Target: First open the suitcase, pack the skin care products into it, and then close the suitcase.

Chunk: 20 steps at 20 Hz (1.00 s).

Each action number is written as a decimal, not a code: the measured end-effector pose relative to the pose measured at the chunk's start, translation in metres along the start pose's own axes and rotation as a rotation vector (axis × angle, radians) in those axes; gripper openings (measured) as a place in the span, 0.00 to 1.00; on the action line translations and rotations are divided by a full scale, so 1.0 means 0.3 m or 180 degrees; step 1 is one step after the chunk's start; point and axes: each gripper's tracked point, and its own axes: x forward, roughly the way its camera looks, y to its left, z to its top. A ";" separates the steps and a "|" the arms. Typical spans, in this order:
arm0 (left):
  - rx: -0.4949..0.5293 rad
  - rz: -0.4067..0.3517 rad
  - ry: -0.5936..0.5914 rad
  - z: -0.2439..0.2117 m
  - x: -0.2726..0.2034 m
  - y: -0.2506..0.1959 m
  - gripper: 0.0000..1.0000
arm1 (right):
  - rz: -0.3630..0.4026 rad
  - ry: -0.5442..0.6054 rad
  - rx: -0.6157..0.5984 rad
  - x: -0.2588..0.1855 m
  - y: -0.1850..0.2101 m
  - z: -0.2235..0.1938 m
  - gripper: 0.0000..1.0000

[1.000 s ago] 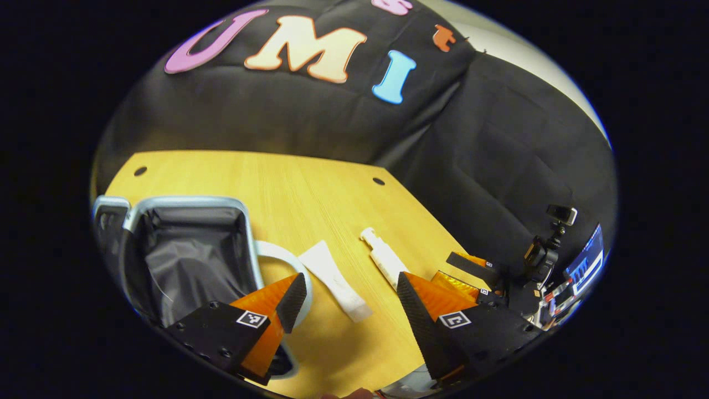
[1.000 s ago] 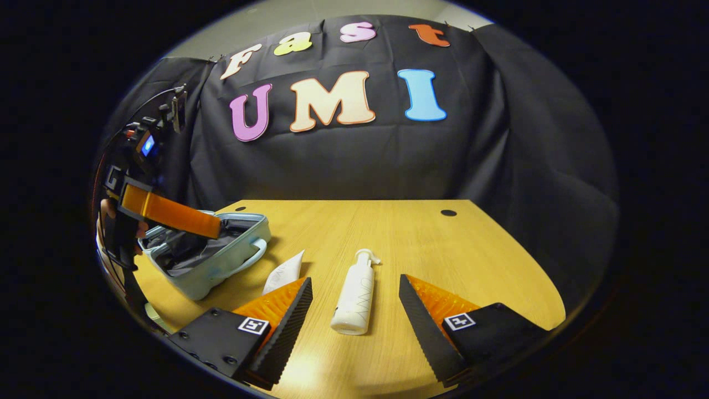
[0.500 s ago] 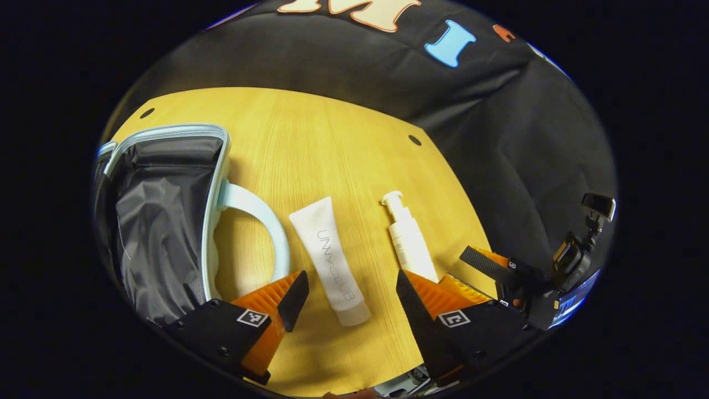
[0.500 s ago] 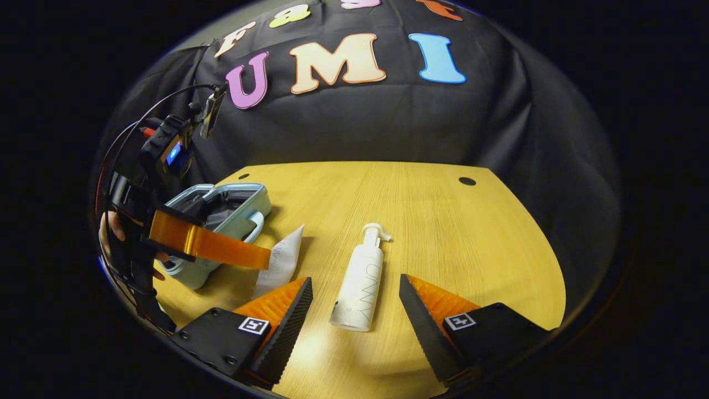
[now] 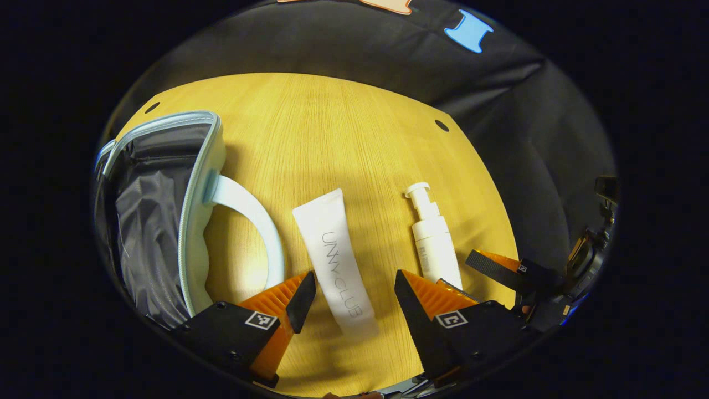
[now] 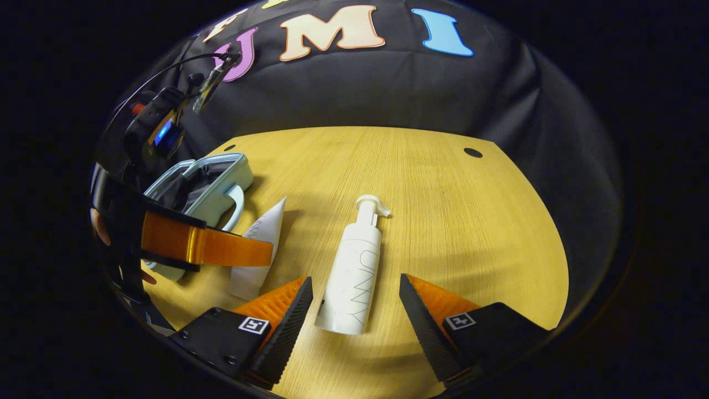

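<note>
The light blue suitcase (image 5: 191,221) lies open at the table's left, its grey lining (image 5: 147,221) showing; it appears again as the suitcase (image 6: 213,185) in the right gripper view. A white tube (image 5: 335,263) lies flat between the fingers of my open left gripper (image 5: 352,288), which hovers just above it. A white pump bottle (image 6: 354,271) lies between the fingers of my open right gripper (image 6: 354,293). The same pump bottle (image 5: 435,238) lies right of the tube, and the tube (image 6: 257,249) shows left of the bottle, partly behind the left gripper's orange finger (image 6: 207,246).
The wooden table (image 6: 443,221) has bare room at the back and right, with a cable hole (image 6: 472,152) near the far edge. The suitcase's handle (image 5: 249,213) curves out toward the tube. A hand (image 6: 99,227) holds the left gripper.
Both grippers have dropped and moved forward over the table. The tube has come between the left fingers and the bottle's base between the right fingers. Both stay open.
</note>
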 end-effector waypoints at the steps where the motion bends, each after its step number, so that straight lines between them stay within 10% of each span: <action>1: 0.0003 0.0021 0.0034 -0.002 0.006 -0.001 0.88 | -0.0020 0.0072 0.0014 0.015 -0.005 -0.008 0.96; 10: 0.0069 0.0081 0.0207 -0.006 0.044 0.006 0.82 | 0.0003 0.0323 0.0003 0.085 0.004 -0.036 0.98; 13: 0.0067 0.0117 0.0270 -0.003 0.039 0.031 0.74 | -0.0019 0.0362 0.0105 0.097 0.011 -0.034 0.66; 20: 0.0077 0.0019 0.0249 0.021 0.077 0.004 0.41 | -0.0127 0.0330 -0.0182 0.095 0.012 -0.032 0.58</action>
